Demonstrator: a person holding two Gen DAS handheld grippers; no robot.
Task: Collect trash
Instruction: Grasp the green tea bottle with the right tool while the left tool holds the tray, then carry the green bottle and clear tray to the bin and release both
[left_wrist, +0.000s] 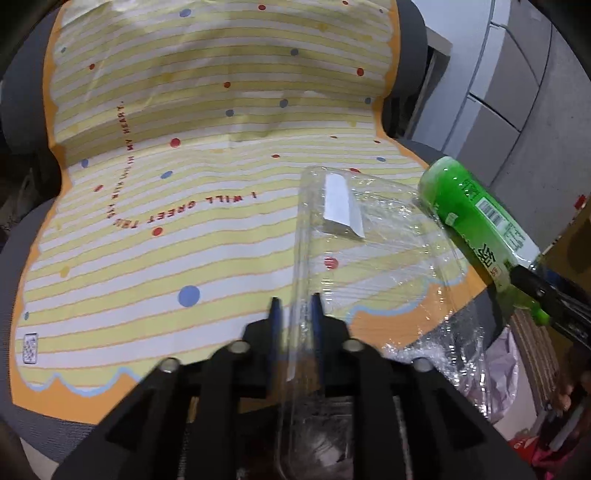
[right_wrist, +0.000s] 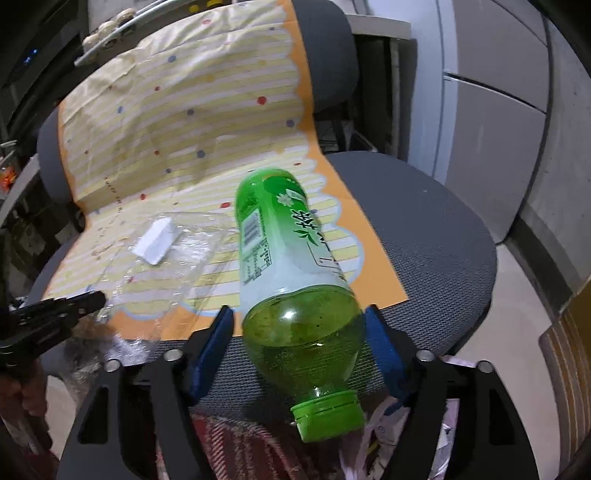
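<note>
Left wrist view
- Bottles: one green bottle (left_wrist: 476, 218), at the right edge of the chair seat, its neck end held in the right gripper (left_wrist: 546, 295).
- Plastic trays: one clear plastic tray (left_wrist: 369, 236) lying on the striped cloth (left_wrist: 184, 184), a white paper slip (left_wrist: 341, 206) inside it.
- Chairs: one grey chair (left_wrist: 22, 266), covered by the cloth.
- Left gripper (left_wrist: 295, 314): blue fingers nearly closed, pinching the tray's near rim between them.
- Plastic wrap: one crumpled clear piece (left_wrist: 454, 354) just right of the left gripper, over the seat edge.

Right wrist view
- Bottles: one, lying between the blue fingers of the right gripper (right_wrist: 301, 328); green cap (right_wrist: 328, 415) towards the camera, base out over the cloth (right_wrist: 184, 122).
- Right gripper: wide apart, a finger against each side of the bottle's shoulder, holding it.
- Trays: one (right_wrist: 166, 254), left of the bottle, paper slip (right_wrist: 155, 240) inside.
- Left gripper (right_wrist: 88, 301): at the tray's near-left corner; how far it is closed cannot be told from here.
- Chair (right_wrist: 424, 229): one, bare grey seat right of the cloth.
</note>
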